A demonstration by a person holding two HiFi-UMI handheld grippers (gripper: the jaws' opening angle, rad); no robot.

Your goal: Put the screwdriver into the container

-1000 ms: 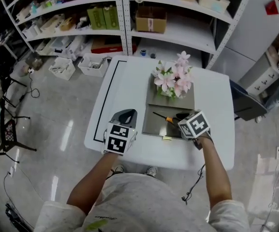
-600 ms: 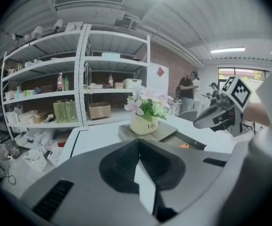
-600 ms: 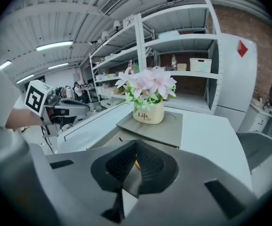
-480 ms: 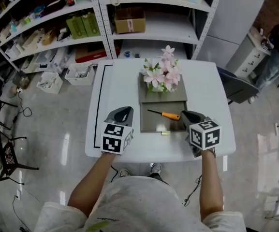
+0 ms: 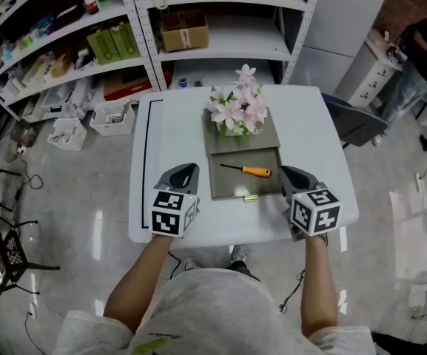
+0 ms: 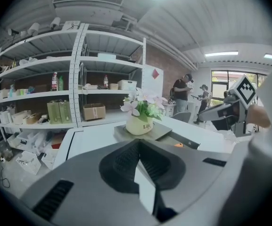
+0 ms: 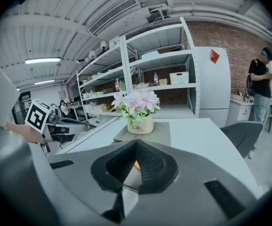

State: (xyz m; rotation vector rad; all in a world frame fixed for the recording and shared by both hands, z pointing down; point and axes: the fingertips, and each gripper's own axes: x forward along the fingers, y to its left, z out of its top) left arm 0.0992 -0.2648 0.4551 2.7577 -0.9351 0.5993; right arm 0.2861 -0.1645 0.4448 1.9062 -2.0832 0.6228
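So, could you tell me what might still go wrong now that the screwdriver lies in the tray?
1. The screwdriver lies loose and slanted in the tray; a bump might shift it.
2. The shut right claw is close to the tray's front right corner and could nudge it.
3. The flower pot stands just behind the tray, so a reach inside risks tipping it.
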